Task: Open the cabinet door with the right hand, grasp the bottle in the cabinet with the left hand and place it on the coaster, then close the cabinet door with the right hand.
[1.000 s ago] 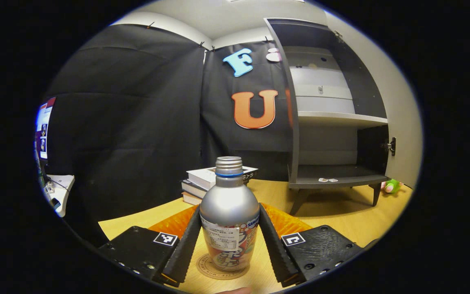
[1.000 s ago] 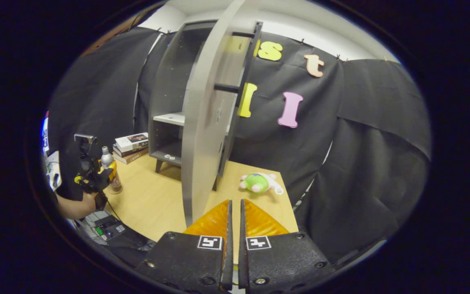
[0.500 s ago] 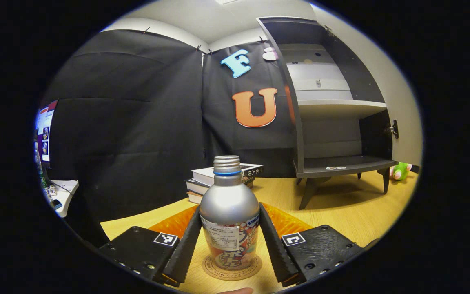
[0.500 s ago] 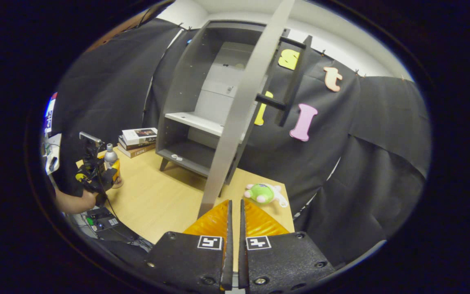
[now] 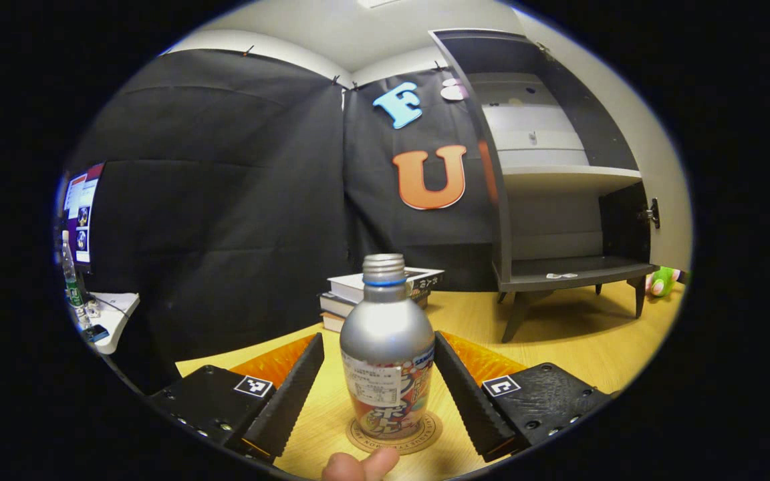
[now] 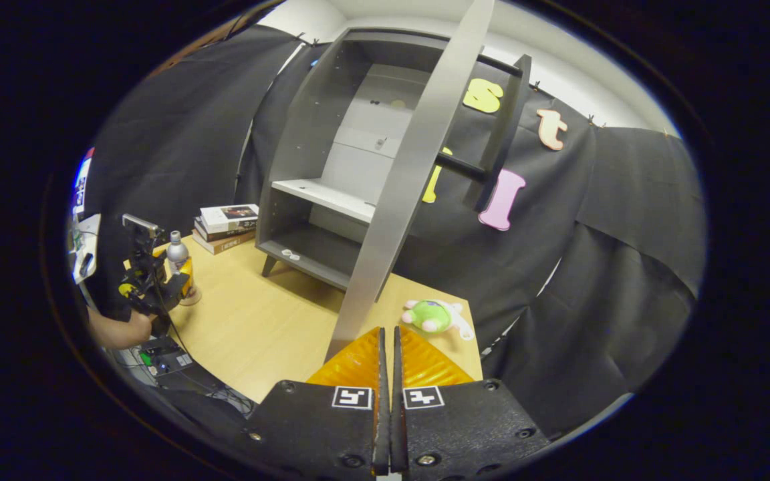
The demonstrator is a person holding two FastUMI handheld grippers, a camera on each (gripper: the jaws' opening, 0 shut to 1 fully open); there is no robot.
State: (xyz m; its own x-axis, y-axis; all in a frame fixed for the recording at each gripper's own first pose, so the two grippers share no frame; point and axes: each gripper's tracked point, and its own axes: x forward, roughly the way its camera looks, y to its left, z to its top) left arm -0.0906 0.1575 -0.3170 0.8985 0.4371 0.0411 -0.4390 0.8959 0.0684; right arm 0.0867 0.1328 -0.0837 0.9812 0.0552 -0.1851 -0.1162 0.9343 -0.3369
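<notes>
in the left gripper view the bottle (image 5: 388,347) stands upright on the round coaster (image 5: 395,434) on the wooden table (image 5: 579,347). the left gripper (image 5: 379,384) has its fingers spread to either side of the bottle, with a gap showing on both sides, so neither finger presses on it. a fingertip (image 5: 360,465) of the person shows at the bottom edge, just in front of the coaster. behind the bottle lies a stack of books (image 5: 358,294), and to the right the cabinet (image 5: 559,174) stands open, its shelves bare apart from small bits on the lower one. a green toy (image 5: 660,282) lies past the cabinet's right leg.

in the right gripper view the right gripper (image 6: 387,357) has its fingers pressed together with nothing between them. it sits just in front of the near edge of the open door (image 6: 412,180), which is seen nearly edge-on; whether it touches the door i cannot tell. the door's dark handle (image 6: 502,147) juts out to the right. the toy (image 6: 433,316) lies on the table to the right of the door. far to the left, a hand (image 6: 121,329) holds the left gripper (image 6: 158,284) beside the bottle (image 6: 176,257).
</notes>
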